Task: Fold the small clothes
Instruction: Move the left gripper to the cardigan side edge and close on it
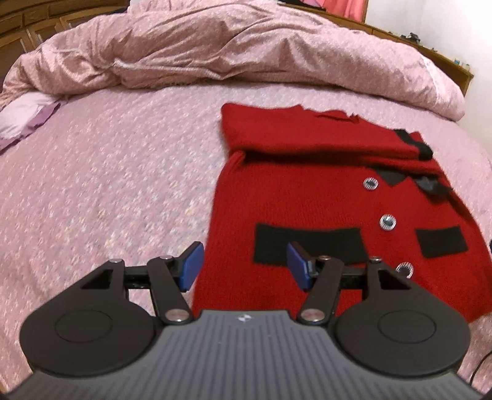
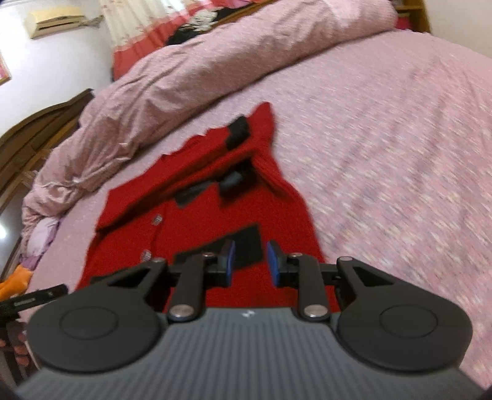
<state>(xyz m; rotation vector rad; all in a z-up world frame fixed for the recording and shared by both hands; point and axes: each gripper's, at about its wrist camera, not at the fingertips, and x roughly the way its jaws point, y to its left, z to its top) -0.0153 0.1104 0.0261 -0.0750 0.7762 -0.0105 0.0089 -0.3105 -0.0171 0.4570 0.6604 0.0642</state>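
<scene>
A small red knitted cardigan (image 1: pixel 307 197) with black pocket patches, a black bow and silver buttons lies flat on the pink bedspread (image 1: pixel 107 184). One sleeve is folded across its chest. My left gripper (image 1: pixel 244 266) is open and empty, hovering over the cardigan's lower left hem. In the right wrist view the cardigan (image 2: pixel 215 215) lies ahead. My right gripper (image 2: pixel 250 263) is open and empty above its lower right hem near a black pocket patch (image 2: pixel 243 246).
A crumpled pink duvet (image 1: pixel 230 49) is heaped across the far side of the bed. A lilac pillow (image 1: pixel 21 117) lies at the far left. Wooden furniture (image 2: pixel 27 132) and a wall air conditioner (image 2: pixel 55 18) stand beyond the bed.
</scene>
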